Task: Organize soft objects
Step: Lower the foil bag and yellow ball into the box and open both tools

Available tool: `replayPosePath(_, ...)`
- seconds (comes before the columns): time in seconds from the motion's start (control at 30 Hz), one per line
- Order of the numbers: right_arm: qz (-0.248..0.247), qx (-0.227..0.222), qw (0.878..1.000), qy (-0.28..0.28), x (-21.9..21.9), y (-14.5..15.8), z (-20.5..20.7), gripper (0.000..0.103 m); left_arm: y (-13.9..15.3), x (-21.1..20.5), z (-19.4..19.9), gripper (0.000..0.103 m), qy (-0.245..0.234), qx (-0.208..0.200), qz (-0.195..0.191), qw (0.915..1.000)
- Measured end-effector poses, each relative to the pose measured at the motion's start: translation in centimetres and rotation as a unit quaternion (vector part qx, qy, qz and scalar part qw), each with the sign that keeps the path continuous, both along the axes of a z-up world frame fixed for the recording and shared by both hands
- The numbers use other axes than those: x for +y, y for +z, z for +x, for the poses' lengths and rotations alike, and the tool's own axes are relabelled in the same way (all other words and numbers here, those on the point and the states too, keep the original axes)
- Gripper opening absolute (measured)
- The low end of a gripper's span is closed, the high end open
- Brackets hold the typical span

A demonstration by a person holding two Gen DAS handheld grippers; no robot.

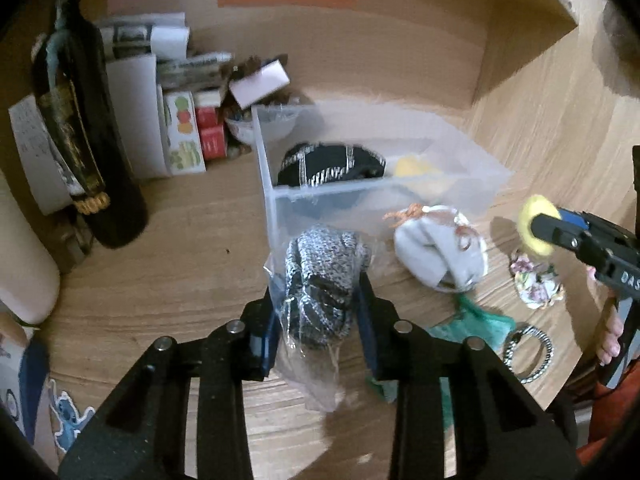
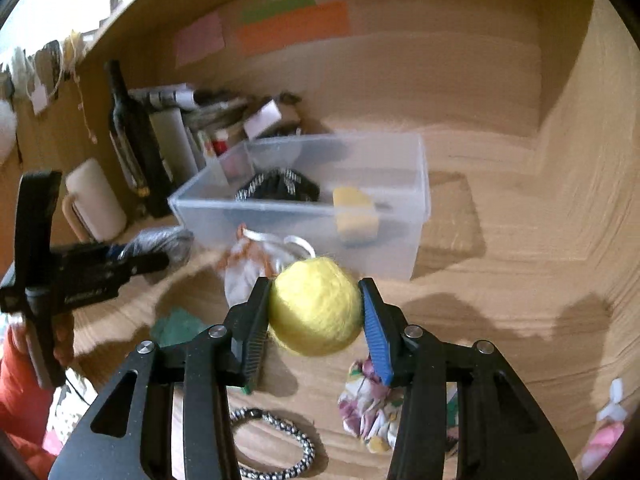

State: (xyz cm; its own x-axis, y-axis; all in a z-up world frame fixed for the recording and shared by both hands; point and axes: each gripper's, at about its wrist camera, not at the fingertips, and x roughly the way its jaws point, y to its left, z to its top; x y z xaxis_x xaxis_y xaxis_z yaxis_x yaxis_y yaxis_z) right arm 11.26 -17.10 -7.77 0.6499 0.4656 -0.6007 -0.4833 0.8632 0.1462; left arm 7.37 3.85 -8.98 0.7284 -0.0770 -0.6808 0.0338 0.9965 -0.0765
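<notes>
My left gripper point(image 1: 318, 284) is shut on a black-and-white knit item in a clear plastic bag point(image 1: 320, 280), held above the desk in front of a clear plastic bin point(image 1: 272, 200). My right gripper point(image 2: 316, 304) is shut on a yellow felt ball point(image 2: 316, 308), held in front of the bin point(image 2: 416, 216). The bin holds a black item with silver trim point(image 2: 276, 188) and a yellow sponge point(image 2: 354, 216). A white drawstring pouch point(image 1: 436, 252) lies in front of the bin. A floral scrunchie point(image 2: 370, 412), a green cloth point(image 2: 176, 326) and a braided bracelet point(image 2: 280, 444) lie on the desk.
A dark wine bottle point(image 1: 88, 148), boxes and papers point(image 1: 176, 128) stand at the back left, with a cream mug point(image 2: 96, 200) beside them. Wooden walls point(image 2: 440, 80) enclose the desk at the back and right. A pink item point(image 2: 604, 436) lies far right.
</notes>
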Motion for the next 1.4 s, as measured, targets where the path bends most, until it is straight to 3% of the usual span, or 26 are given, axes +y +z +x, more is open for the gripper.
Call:
replayPosePath(0.5, 0.028, -0.092, 0.995, -0.004, 1.4, 5.7, 1.1, 0.041, 6.5, 0.1, 0.4, 0.034, 0.006, -0.101, -0.016, 0.9948)
replayPosePath(0.73, 0.02, -0.109, 0.994, -0.001, 2.6, 6.9, 2.8, 0.041, 7.2, -0.8, 2.7, 0.034, 0.004, -0.112, -0.012, 0.9936)
replayPosePath(1.0, 0.011, -0.077, 0.997, 0.003, 4.0, 5.8, 6.1, 0.041, 5.4, -1.1, 6.2, 0.034, 0.011, -0.081, -0.01, 0.9966)
replayPosePath(1.4, -0.014, 0.011, 1.0, 0.018, 6.2, 1.4, 10.4, 0.041, 1.7, -0.8, 10.3, 0.034, 0.005, -0.019, -0.024, 0.9995)
